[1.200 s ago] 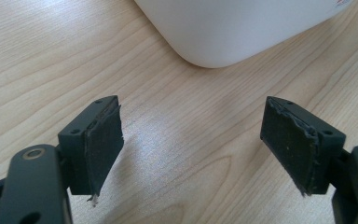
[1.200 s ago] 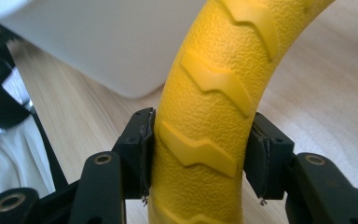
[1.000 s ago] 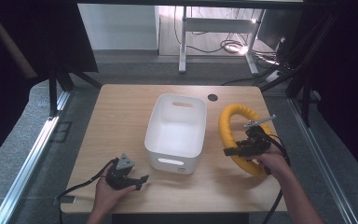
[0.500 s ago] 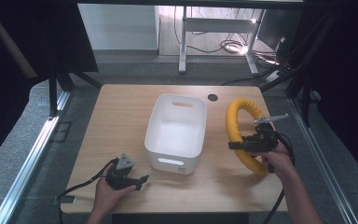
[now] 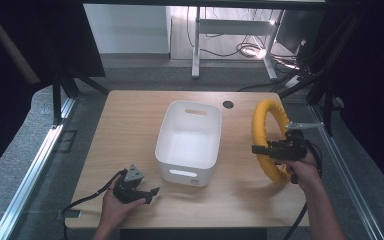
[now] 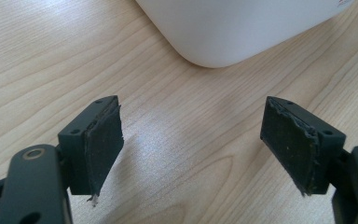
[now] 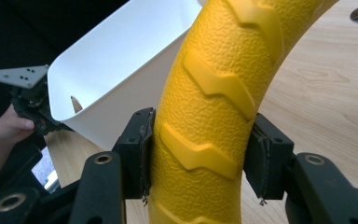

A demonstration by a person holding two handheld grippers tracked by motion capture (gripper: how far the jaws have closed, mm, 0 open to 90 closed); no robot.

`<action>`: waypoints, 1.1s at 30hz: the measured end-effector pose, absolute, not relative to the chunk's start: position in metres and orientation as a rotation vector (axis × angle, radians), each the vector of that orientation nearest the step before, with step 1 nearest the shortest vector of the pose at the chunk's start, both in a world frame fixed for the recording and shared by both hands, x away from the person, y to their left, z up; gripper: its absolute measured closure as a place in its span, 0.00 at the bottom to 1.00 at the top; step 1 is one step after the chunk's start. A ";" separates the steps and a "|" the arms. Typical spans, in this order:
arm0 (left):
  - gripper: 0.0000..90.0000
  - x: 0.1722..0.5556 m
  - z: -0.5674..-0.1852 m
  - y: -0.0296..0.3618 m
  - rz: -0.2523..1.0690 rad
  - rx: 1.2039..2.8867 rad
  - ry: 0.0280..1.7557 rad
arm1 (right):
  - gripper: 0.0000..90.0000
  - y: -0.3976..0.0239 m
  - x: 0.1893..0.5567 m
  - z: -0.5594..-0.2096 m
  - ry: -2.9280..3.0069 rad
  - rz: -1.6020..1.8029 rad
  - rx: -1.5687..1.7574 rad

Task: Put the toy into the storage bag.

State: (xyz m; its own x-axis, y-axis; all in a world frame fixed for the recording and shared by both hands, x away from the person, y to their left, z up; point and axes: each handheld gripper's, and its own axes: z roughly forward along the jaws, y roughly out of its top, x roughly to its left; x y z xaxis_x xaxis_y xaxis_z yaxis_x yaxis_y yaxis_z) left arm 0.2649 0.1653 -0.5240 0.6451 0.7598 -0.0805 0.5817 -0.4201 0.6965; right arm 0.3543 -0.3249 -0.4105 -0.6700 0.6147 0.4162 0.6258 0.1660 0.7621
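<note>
A yellow ring with raised chevron treads (image 5: 266,135) stands tilted on edge at the right of the wooden table (image 5: 130,125). My right gripper (image 5: 261,150) is shut on its near arc; in the right gripper view both pads press the yellow ring (image 7: 205,121) from either side. A white plastic bin (image 5: 190,140) with handle slots sits in the table's middle, empty. My left gripper (image 5: 150,192) rests open near the front left edge, pointing toward the bin's near corner (image 6: 233,32), with bare wood between its fingers (image 6: 102,140).
A round cable hole (image 5: 228,104) lies in the tabletop behind the bin. Metal rails and dark frames flank the table on both sides. Bare wood spreads left of the bin and along the front edge.
My right gripper has lifted the yellow ring from lying nearly flat to standing more on edge and shifted it slightly right. The left gripper has stayed put.
</note>
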 end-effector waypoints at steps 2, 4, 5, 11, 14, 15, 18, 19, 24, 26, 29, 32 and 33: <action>0.24 0.265 -0.524 0.165 0.321 2.152 1.039 | 0.55 -0.329 0.353 -0.409 -2.380 -1.595 -1.278; 0.24 0.265 -0.524 0.165 0.320 2.151 1.039 | 0.55 -0.331 0.353 -0.408 -2.372 -1.604 -1.280; 0.24 0.265 -0.524 0.165 0.321 2.150 1.040 | 0.55 -0.331 0.352 -0.408 -2.370 -1.606 -1.283; 0.24 0.265 -0.524 0.165 0.320 2.153 1.040 | 0.55 -0.332 0.352 -0.407 -2.372 -1.628 -1.288; 0.23 0.265 -0.524 0.165 0.321 2.153 1.039 | 0.55 -0.334 0.353 -0.406 -2.363 -1.645 -1.293; 0.24 0.265 -0.524 0.165 0.322 2.152 1.039 | 0.55 -0.334 0.352 -0.406 -2.360 -1.652 -1.299; 0.24 0.265 -0.523 0.166 0.322 2.150 1.040 | 0.55 -0.338 0.351 -0.404 -2.344 -1.682 -1.303; 0.24 0.265 -0.523 0.166 0.322 2.150 1.040 | 0.55 -0.338 0.351 -0.404 -2.344 -1.682 -1.303; 0.24 0.265 -0.523 0.166 0.322 2.148 1.041 | 0.55 -0.352 0.346 -0.393 -2.287 -1.803 -1.301; 0.23 0.265 -0.523 0.166 0.322 2.150 1.040 | 0.55 -0.354 0.345 -0.392 -2.269 -1.830 -1.292; 0.23 0.265 -0.524 0.166 0.323 2.151 1.038 | 0.55 -0.355 0.344 -0.388 -2.196 -1.927 -1.253; 0.23 0.265 -0.524 0.166 0.324 2.150 1.039 | 0.55 -0.351 0.343 -0.385 -2.175 -1.976 -1.217; 0.23 0.265 -0.524 0.166 0.325 2.151 1.038 | 0.55 -0.349 0.343 -0.384 -2.177 -1.987 -1.207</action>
State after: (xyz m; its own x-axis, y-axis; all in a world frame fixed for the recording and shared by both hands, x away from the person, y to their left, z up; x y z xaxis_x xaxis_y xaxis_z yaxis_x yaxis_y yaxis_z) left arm 0.2652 0.1658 -0.5235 0.6448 0.7604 -0.0779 0.5804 -0.4207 0.6973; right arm 0.3432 -0.3491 -0.3840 -0.7119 0.5449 0.4430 0.4906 -0.0655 0.8689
